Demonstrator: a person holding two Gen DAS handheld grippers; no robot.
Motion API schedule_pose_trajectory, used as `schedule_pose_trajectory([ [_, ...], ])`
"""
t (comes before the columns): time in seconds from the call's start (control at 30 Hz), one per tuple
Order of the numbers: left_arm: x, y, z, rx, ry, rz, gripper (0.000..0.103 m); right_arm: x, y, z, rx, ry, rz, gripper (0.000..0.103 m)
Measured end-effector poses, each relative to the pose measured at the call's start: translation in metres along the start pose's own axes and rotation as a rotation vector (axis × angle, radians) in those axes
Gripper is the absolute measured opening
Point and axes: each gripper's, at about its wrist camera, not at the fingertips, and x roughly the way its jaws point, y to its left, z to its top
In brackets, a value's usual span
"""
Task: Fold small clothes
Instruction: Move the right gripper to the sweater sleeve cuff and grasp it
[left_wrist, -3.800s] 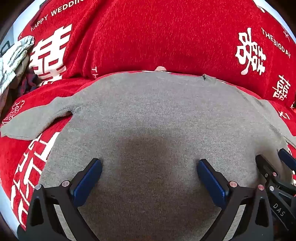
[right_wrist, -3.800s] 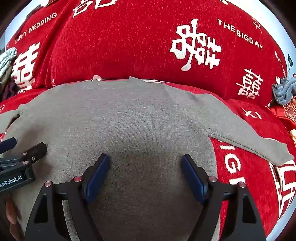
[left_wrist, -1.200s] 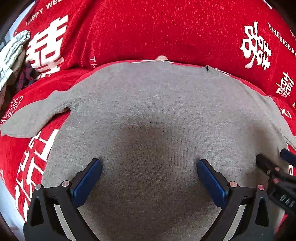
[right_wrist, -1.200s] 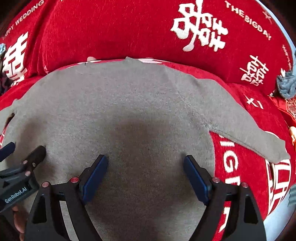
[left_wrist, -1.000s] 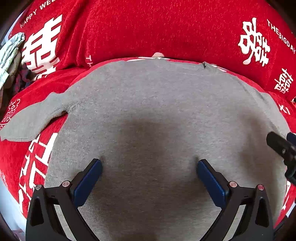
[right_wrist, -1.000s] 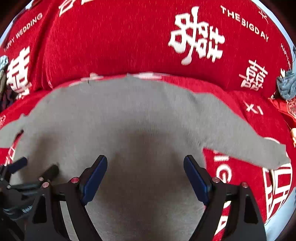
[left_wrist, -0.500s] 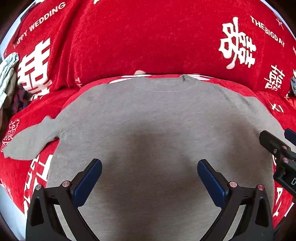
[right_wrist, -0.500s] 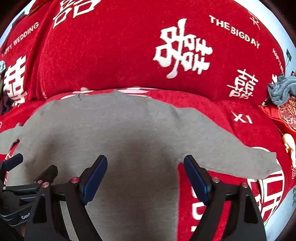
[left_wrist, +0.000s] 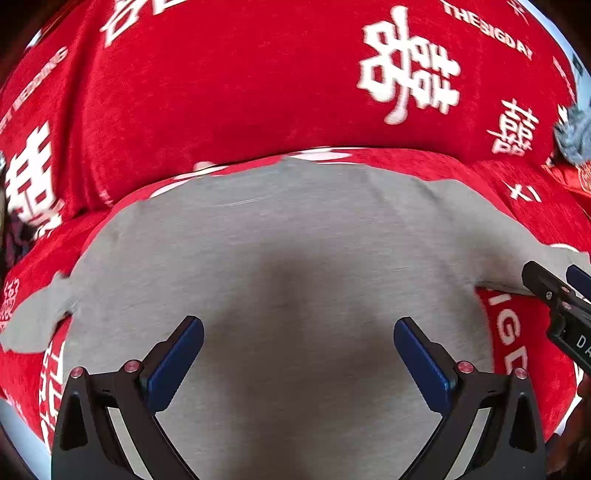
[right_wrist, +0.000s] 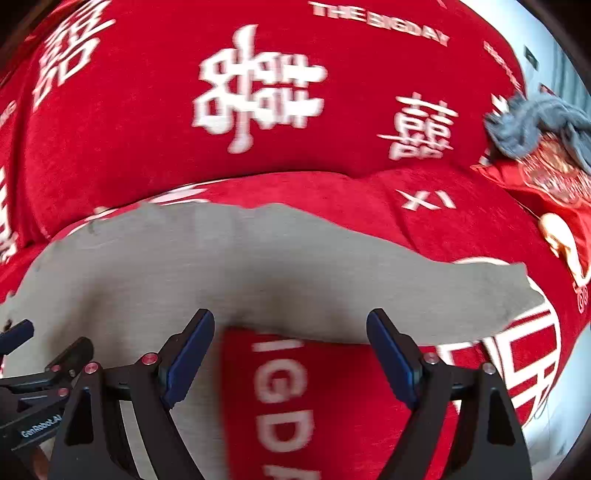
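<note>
**Both grippers slide right over the spread shirt**

Since half a second ago both cameras have swung rightward: the right gripper (right_wrist: 290, 354), which earlier had grey cloth filling the gap between its fingers, now frames the red cover (right_wrist: 280, 406) below the shirt's side edge, and the shirt's far hem has drifted toward 10 o'clock in that view.

The grey shirt (left_wrist: 295, 258) lies flat on the cover, collar end at 12 o'clock in the left view, body running down to 6 o'clock. The left gripper (left_wrist: 298, 358) hangs over the shirt's middle with its blue fingers (left_wrist: 177, 358) set wide and nothing between them. The right gripper's fingers are equally wide and empty.

Only the left view shows the left sleeve (left_wrist: 33, 321), trailing off at 9 o'clock; the right gripper intrudes there at 3 o'clock, above the armpit. Only the right view shows the whole right sleeve (right_wrist: 461, 299), stretching to 3 o'clock with its cuff lying on the white print, and the left gripper's tips poking in at 8 o'clock over the shirt body. A crumpled blue-grey cloth (right_wrist: 535, 122) sits at 2 o'clock, far clearer in the right view than in the left, where it is a blur at the rim. Both frames are smeared by motion.
</note>
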Motion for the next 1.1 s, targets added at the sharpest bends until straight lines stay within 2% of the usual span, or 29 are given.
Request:
schedule_pose_trajectory([
  [0.57, 0.015, -0.117, 0.031, 0.164, 0.021, -0.058, 0.103, 0.023, -0.189, -0.016, 0.310, 0.042, -0.178, 0.087],
  [0.77, 0.025, -0.132, 0.038, 0.162, 0.047, -0.074, 0.103, 0.032, -0.241, -0.020, 0.384, 0.058, -0.219, 0.086],
  [0.87, 0.030, -0.135, 0.040, 0.163, 0.051, -0.068, 0.103, 0.044, -0.261, -0.017, 0.414, 0.065, -0.202, 0.082],
  [0.97, 0.035, -0.135, 0.043, 0.154, 0.058, -0.065, 0.103, 0.052, -0.266, -0.007, 0.399, 0.034, -0.201, 0.080],
  [1.0, 0.037, -0.134, 0.044, 0.149, 0.059, -0.062, 0.103, 0.055, -0.266, -0.004, 0.390, 0.030, -0.194, 0.074],
  [1.07, 0.040, -0.130, 0.046, 0.133, 0.060, -0.054, 0.103, 0.061, -0.267, 0.004, 0.368, 0.015, -0.171, 0.048],
  [1.1, 0.041, -0.127, 0.048, 0.126, 0.062, -0.053, 0.103, 0.063, -0.267, 0.006, 0.359, 0.018, -0.154, 0.020],
])
